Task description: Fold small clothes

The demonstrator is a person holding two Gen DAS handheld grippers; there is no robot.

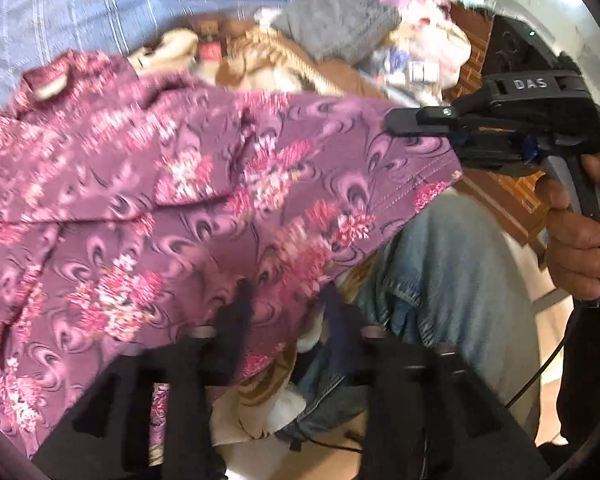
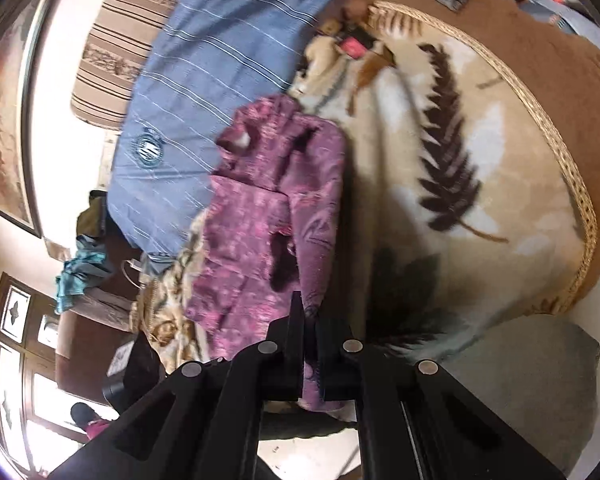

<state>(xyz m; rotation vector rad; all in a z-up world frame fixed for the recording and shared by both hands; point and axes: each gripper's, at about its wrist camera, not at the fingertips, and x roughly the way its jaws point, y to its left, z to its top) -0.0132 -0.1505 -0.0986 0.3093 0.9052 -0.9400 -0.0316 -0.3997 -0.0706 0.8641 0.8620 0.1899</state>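
Observation:
A small purple garment with pink flowers [image 1: 188, 184] hangs stretched in the air over the bed. My left gripper [image 1: 288, 312] has its fingers on the garment's lower hem; the cloth hides the tips, and the jaws look closed on it. My right gripper [image 1: 404, 124] shows in the left wrist view at the right, shut on the garment's far corner. In the right wrist view the right gripper [image 2: 310, 340] pinches the purple garment [image 2: 272, 208], which trails away over the blanket.
A cream and brown leaf-print blanket [image 2: 480, 160] and a blue striped sheet [image 2: 204, 60] cover the bed. A heap of clothes, with a grey piece [image 1: 336, 28], lies behind. Denim-clad legs [image 1: 452, 264] are below the garment. A grey cushion [image 2: 528, 380] is at the right.

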